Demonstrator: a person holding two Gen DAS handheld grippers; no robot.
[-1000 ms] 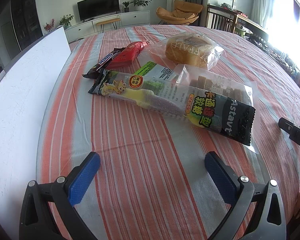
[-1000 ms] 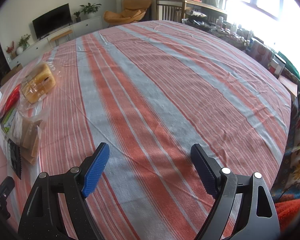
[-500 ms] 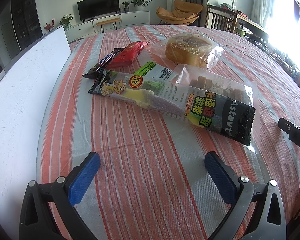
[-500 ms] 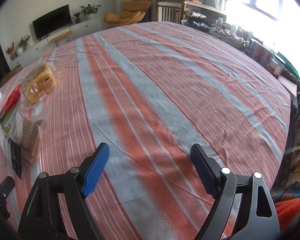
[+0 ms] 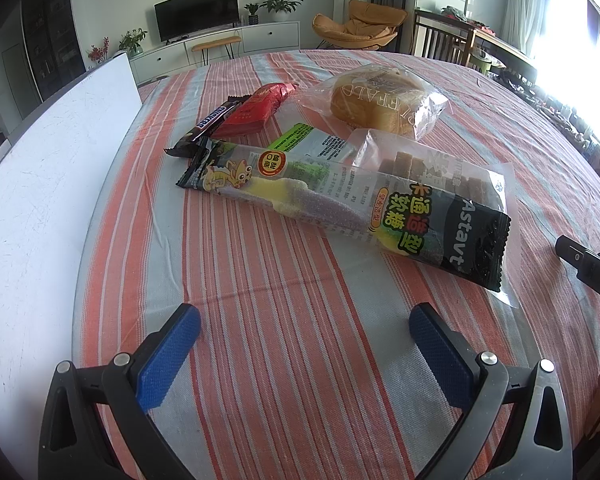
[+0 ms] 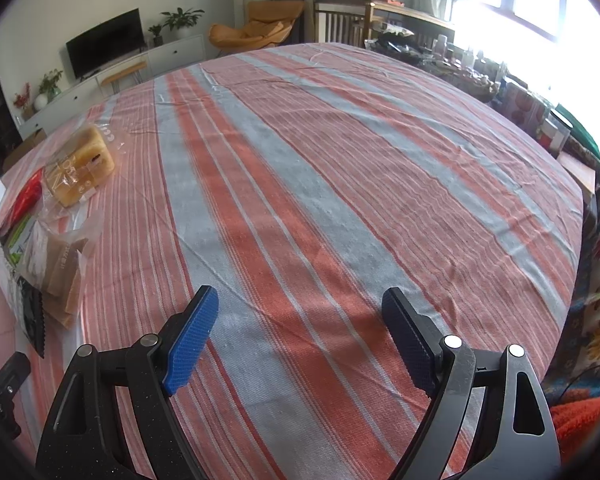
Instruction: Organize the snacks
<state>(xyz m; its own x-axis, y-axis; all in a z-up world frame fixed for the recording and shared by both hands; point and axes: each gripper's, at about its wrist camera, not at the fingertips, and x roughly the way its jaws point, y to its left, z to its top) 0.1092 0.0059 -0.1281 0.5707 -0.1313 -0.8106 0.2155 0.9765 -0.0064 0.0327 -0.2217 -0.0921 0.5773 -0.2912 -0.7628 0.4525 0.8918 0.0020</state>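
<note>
Snacks are clustered ahead of the left gripper (image 5: 304, 340), whose blue pads are spread wide with nothing between them. Farthest left and ahead, a Snickers bar (image 5: 210, 124) and a red packet (image 5: 256, 112) lie touching. Nearer, the long gummy candy pack (image 5: 340, 204) is laid crosswise to the gripper's fingers, its long axis running from ahead-left to ahead-right, its near edge just beyond the fingertips. Behind it a green-labelled packet (image 5: 312, 144) and a clear bag of brown wafers (image 5: 432, 168) are partly overlapped, with the bagged bread (image 5: 380, 100) farther ahead. The right gripper (image 6: 300, 340) is also held wide and empty over bare striped tablecloth (image 6: 320, 160); the snack pile lies well off to its left. The left gripper is judged the nearer one for the candy pack. Compared with the earlier frames, nothing is seen to have shifted: both grippers and all snacks are unchanged.
</note>
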